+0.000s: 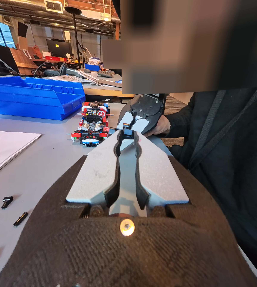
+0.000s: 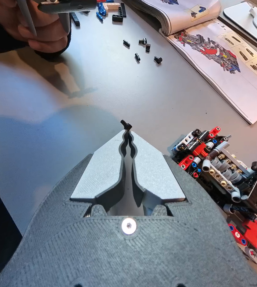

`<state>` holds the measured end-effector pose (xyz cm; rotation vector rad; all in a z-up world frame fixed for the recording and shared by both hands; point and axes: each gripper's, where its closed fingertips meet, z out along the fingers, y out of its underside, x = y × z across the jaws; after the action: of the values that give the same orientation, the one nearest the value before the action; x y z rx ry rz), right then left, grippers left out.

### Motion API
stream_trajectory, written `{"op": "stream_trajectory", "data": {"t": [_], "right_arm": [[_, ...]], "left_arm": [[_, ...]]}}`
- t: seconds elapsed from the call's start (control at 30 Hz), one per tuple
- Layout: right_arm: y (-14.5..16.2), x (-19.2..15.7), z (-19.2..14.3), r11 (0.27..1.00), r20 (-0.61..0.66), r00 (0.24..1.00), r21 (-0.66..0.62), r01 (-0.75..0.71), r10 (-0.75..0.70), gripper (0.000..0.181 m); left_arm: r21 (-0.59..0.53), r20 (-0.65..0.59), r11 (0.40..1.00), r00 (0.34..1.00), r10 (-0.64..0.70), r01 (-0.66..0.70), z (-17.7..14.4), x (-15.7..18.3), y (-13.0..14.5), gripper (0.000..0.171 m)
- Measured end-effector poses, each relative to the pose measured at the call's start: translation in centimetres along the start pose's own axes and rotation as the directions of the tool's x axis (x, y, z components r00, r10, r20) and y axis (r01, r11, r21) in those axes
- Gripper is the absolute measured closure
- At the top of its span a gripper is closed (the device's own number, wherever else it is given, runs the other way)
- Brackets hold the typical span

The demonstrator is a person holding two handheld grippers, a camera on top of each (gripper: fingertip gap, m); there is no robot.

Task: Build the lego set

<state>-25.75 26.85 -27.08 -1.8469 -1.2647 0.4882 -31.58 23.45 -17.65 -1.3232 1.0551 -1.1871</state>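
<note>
My left gripper [image 1: 127, 134] is shut on a small black lego piece [image 1: 128, 132] and holds it above the grey table [image 1: 50, 163]. My right gripper [image 2: 128, 132] is shut on a small black angled connector pin [image 2: 126, 125] that sticks out past its tips. In the left wrist view the right gripper [image 1: 127, 126] sits just beyond my left fingertips, its pin [image 1: 125, 124] close to the black piece. The part-built lego car [image 1: 92, 124] stands to the left of both grippers. In the right wrist view the car [image 2: 217, 178] lies at the right.
A blue bin [image 1: 31, 96] stands at the back left. An open instruction booklet [image 2: 217, 62] lies at the upper right. Several loose black pins [image 2: 141, 48] lie mid-table, more pieces [image 2: 109, 10] farther off. A person in black [image 1: 233, 155] sits along the table's right edge. My hands' fingertips stand some 12 cm from each other.
</note>
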Motion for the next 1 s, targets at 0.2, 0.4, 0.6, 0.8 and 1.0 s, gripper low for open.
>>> {"op": "stream_trajectory", "data": {"t": [0.2,0.4,0.6,0.8,1.0], "right_arm": [[0.0,0.0,0.0,1.0,0.004,1.0,-0.002,-0.007,0.007,0.181],[0.1,0.0,0.1,1.0,0.009,1.0,-0.004,-0.009,0.009,0.181],[0.3,-0.4,0.1,1.0,0.039,0.999,-0.022,-0.021,0.022,0.181],[1.0,-0.9,0.6,0.997,0.054,0.998,-0.077,-0.008,0.012,0.181],[1.4,-1.1,0.8,0.993,0.056,0.998,-0.11,-0.032,0.038,0.179]], "left_arm": [[0.001,-0.003,1.0,1.0,0.001,-0.001,0.0,0.0,0.0,0.16],[0.001,0.004,1.0,1.0,-0.004,0.004,0.0,-0.1,0.0,0.16],[-0.247,0.279,0.963,0.96,-0.038,0.109,0.5,-4.3,3.6,0.16],[-0.575,0.382,0.799,0.921,0.071,0.177,1.4,-4.7,9.3,0.16],[-0.636,0.374,0.754,0.921,0.112,0.166,2.1,-3.7,10.4,0.16]]}}
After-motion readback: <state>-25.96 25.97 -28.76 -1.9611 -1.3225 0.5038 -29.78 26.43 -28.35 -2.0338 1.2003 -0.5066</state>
